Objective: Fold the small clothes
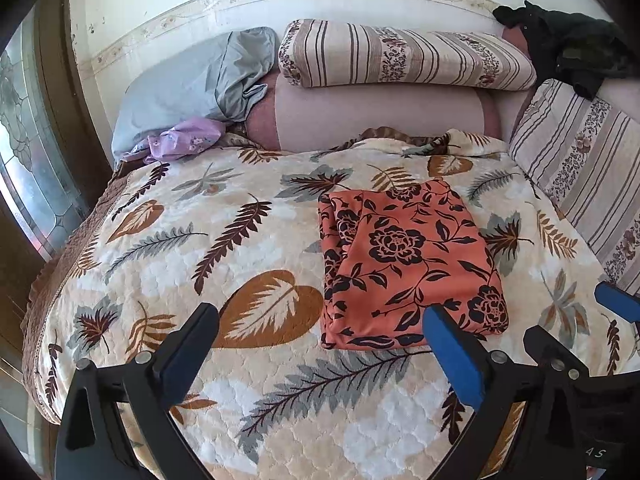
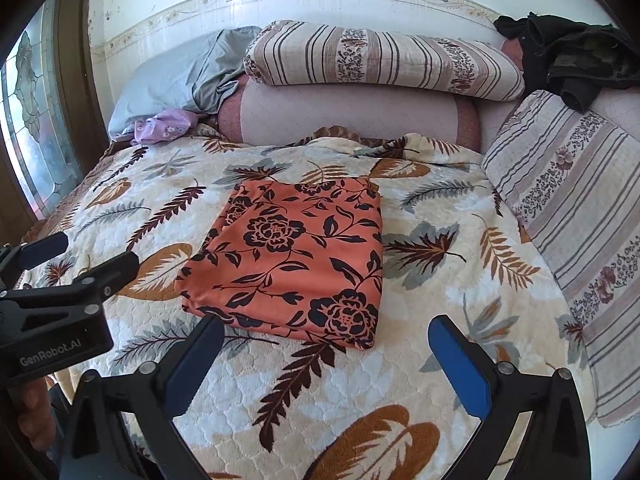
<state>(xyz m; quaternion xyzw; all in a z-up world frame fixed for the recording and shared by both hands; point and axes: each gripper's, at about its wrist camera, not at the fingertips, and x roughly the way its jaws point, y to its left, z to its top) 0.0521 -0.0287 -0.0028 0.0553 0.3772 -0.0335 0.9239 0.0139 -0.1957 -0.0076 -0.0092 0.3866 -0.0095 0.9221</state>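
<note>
An orange garment with black flowers (image 1: pixel 404 264) (image 2: pixel 296 256) lies folded into a flat rectangle on the leaf-patterned quilt (image 1: pixel 240 240) (image 2: pixel 440 280). In the left wrist view my left gripper (image 1: pixel 320 314) is open just short of the garment's near edge, nothing between its fingers. My right gripper (image 2: pixel 325 324) is open too, in front of the garment's near right corner, and holds nothing. Each gripper shows in the other's view: the right one (image 1: pixel 580 320) at the right edge, the left one (image 2: pixel 80 254) at the left, beside the garment.
Striped pillows (image 1: pixel 400 56) (image 2: pixel 568 208) are stacked along the back wall and the right side. A grey-blue pillow (image 1: pixel 180 88) and a crumpled purple cloth (image 1: pixel 180 140) sit at the back left. A dark garment (image 1: pixel 568 48) lies at the back right. The bed's edge drops off at the left near a glazed door (image 1: pixel 28 160).
</note>
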